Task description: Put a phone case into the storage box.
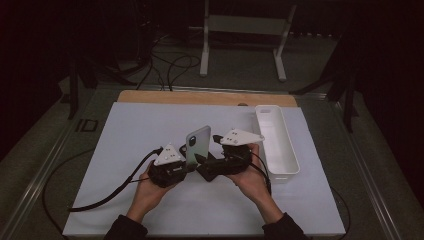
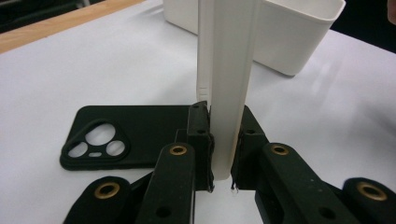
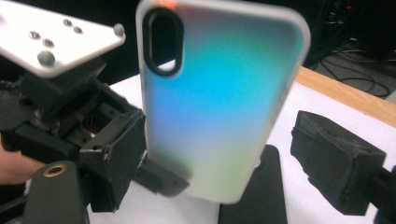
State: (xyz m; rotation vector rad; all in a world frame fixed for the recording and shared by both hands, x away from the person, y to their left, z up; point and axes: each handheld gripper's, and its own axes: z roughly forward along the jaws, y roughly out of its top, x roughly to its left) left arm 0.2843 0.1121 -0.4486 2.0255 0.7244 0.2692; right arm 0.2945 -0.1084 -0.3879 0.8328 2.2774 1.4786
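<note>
A white mat covers the tabletop (image 1: 150, 130), with a white bin (image 1: 277, 142) at its right side. The left hand-held gripper (image 2: 223, 154) pinches the bottom edge of a frosted, iridescent blue-green phone case (image 3: 219, 107), holding it upright above a black phone case (image 2: 130, 135) lying flat. The right hand-held gripper (image 3: 224, 158) stands spread, 1 pad on each side of the upright case, not pressing it.

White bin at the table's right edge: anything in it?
Empty, as far as visible. The high view looks into the white bin and shows bare white floor; the left gripper view shows just its outer wall.
</note>
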